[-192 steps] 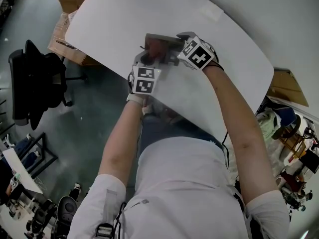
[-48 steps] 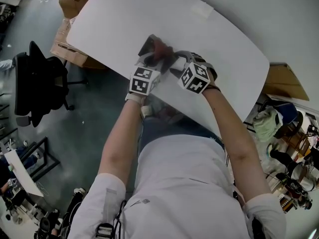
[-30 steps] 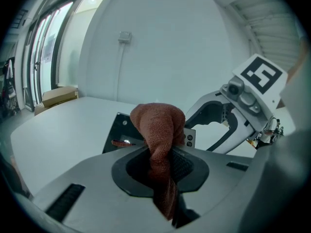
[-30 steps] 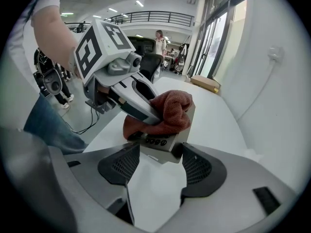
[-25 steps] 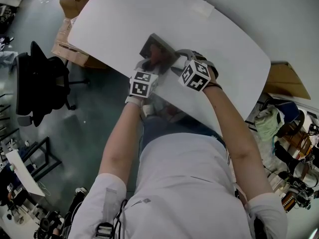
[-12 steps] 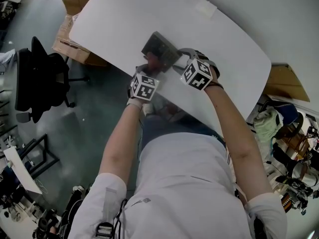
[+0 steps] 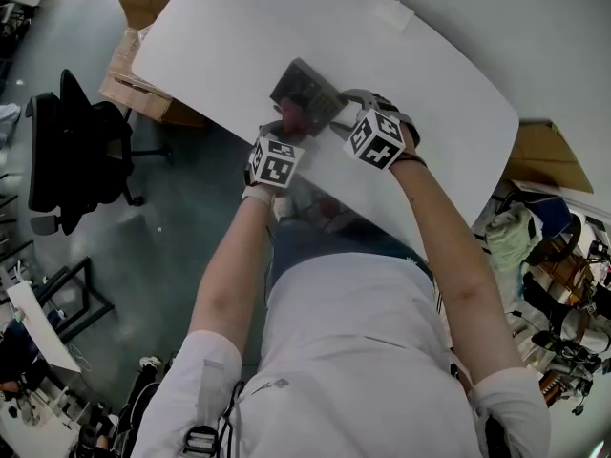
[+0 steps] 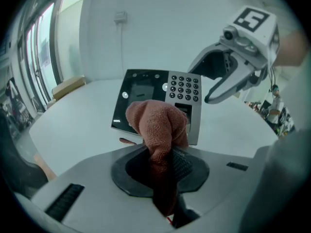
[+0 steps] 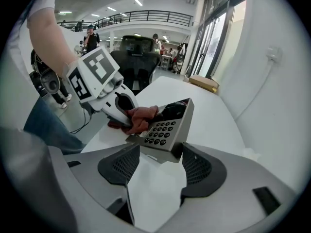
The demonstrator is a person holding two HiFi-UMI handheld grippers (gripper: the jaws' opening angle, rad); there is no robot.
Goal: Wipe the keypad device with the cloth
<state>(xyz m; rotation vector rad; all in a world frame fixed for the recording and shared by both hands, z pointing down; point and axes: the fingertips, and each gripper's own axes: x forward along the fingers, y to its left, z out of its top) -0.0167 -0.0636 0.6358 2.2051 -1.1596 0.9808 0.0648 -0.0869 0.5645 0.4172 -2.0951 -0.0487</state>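
Observation:
A grey keypad device (image 7: 305, 86) with a dark screen and black keys sits near the front edge of the white table (image 7: 430, 84). My right gripper (image 7: 340, 113) is shut on its keypad end; in the right gripper view the device (image 9: 164, 129) sits between the pads of that gripper (image 9: 160, 161). My left gripper (image 7: 286, 124) is shut on a reddish-brown cloth (image 8: 158, 125). The bunched cloth (image 9: 141, 118) presses against the device's front edge below the screen (image 8: 141, 93). The right gripper (image 8: 208, 89) straddles the device's right end.
Left of the table, on the floor, stand a black office chair (image 7: 72, 151) and cardboard boxes (image 7: 134, 55). A small pale patch (image 7: 391, 12) lies on the far tabletop. Bags and clutter (image 7: 554, 256) fill the right side. The table edge runs just under my grippers.
Both grippers kept their hold. The device has shifted slightly away from me along the table, and the cloth has slid from its top face down to its near edge.

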